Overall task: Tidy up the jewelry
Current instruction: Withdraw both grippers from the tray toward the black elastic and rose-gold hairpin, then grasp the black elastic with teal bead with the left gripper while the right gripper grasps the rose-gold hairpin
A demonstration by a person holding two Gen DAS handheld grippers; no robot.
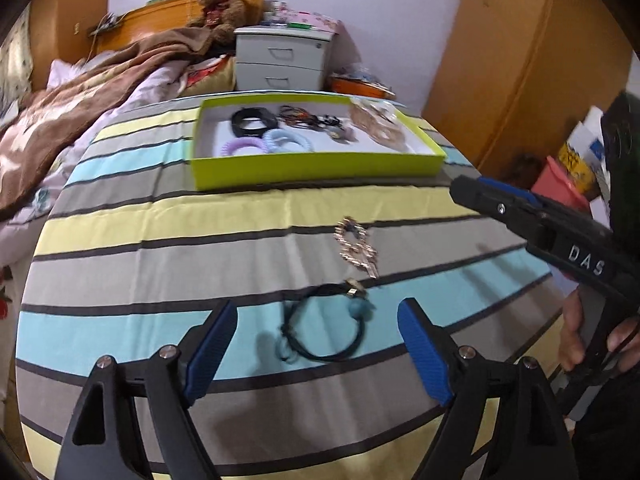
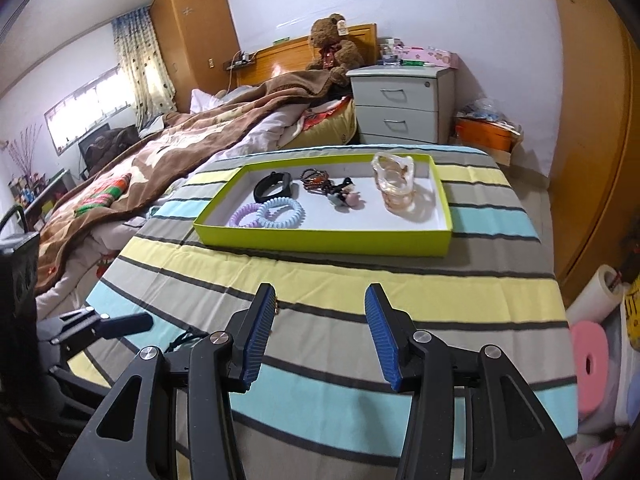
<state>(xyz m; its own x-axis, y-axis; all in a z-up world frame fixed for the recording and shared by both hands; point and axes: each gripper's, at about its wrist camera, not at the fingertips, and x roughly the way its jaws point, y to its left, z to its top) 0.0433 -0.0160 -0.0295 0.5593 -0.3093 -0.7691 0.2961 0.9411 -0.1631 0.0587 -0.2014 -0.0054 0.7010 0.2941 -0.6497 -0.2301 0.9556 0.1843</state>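
Observation:
A lime-green tray (image 1: 316, 166) (image 2: 320, 240) stands on the striped cloth and holds a black band (image 2: 272, 188), purple and blue coil rings (image 2: 280, 212), a dark bead cluster (image 2: 320, 182) and a clear amber piece (image 2: 396, 184). On the cloth lie a gold chain bracelet (image 1: 358, 248) and a black cord bracelet with a teal bead (image 1: 324, 328). My left gripper (image 1: 318, 320) is open, its fingers on either side of the cord bracelet. My right gripper (image 2: 320, 316) is open and empty over the cloth; in the left wrist view it (image 1: 460, 190) looks closed, seen side on.
The striped cloth (image 2: 360, 280) covers a table beside a bed with a brown blanket (image 2: 160, 160). A grey two-drawer cabinet (image 2: 400, 100) and a teddy bear (image 2: 332, 44) stand behind. Boxes and rolls (image 2: 592, 360) sit on the floor to the right.

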